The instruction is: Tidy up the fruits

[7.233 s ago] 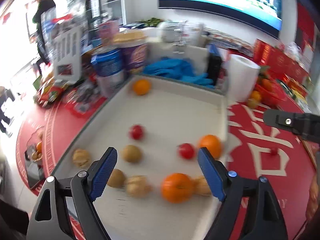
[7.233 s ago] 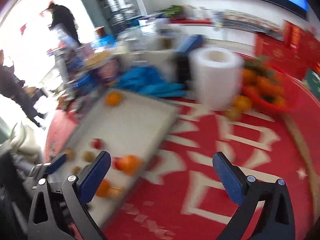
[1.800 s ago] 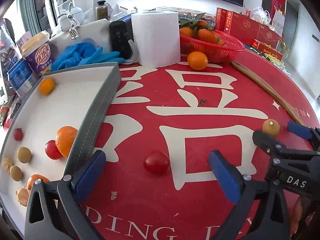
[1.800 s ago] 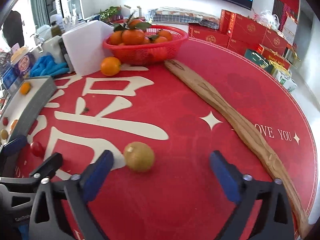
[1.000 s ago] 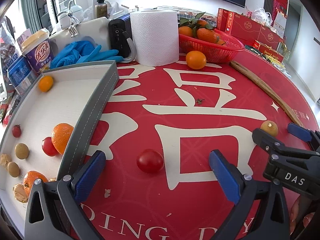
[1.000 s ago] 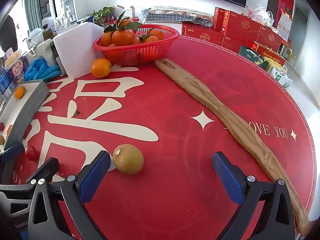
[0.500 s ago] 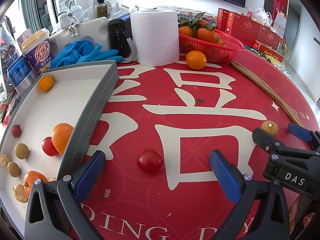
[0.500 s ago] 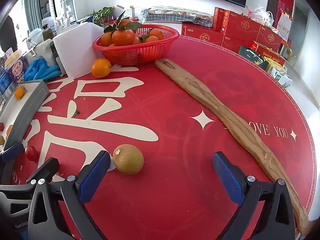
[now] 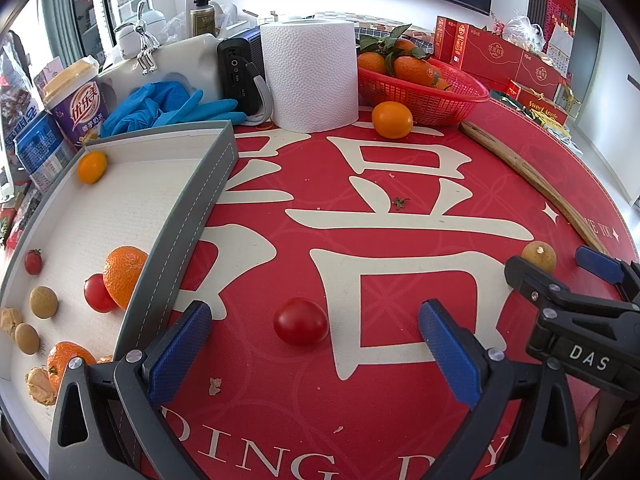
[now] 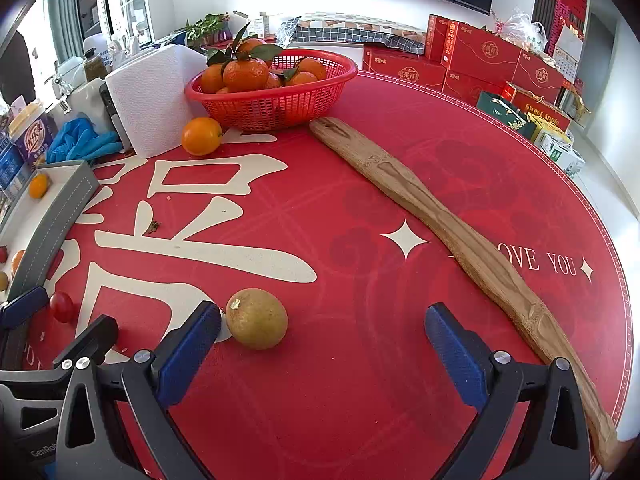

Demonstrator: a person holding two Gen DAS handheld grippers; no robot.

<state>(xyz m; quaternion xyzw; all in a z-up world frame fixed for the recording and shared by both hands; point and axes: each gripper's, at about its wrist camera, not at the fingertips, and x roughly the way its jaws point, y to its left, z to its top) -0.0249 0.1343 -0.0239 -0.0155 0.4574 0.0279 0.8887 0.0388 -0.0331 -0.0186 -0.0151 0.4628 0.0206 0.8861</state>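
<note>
A red cherry tomato (image 9: 300, 321) lies on the red table mat, just ahead of and between the fingers of my open, empty left gripper (image 9: 314, 348). A yellow-brown round fruit (image 10: 256, 318) lies on the mat beside the left finger of my open, empty right gripper (image 10: 320, 344); it also shows in the left wrist view (image 9: 539, 256). A grey-rimmed white tray (image 9: 192, 216) at the left holds several fruits: oranges (image 9: 123, 270), small tomatoes (image 9: 97, 293) and brown fruits (image 9: 43, 301). A loose orange (image 10: 201, 135) sits by a red basket (image 10: 276, 108) of oranges.
A long wooden paddle (image 10: 452, 236) lies diagonally on the right of the mat. A paper towel roll (image 9: 309, 74), black speaker (image 9: 238, 74), blue gloves (image 9: 168, 104) and cups (image 9: 78, 106) stand at the back left. Red boxes (image 10: 480, 60) line the far right.
Since 1.8 s ago both grippers edged slightly closer to their fruits; in the last half second nothing visibly moved. Both stay open.
</note>
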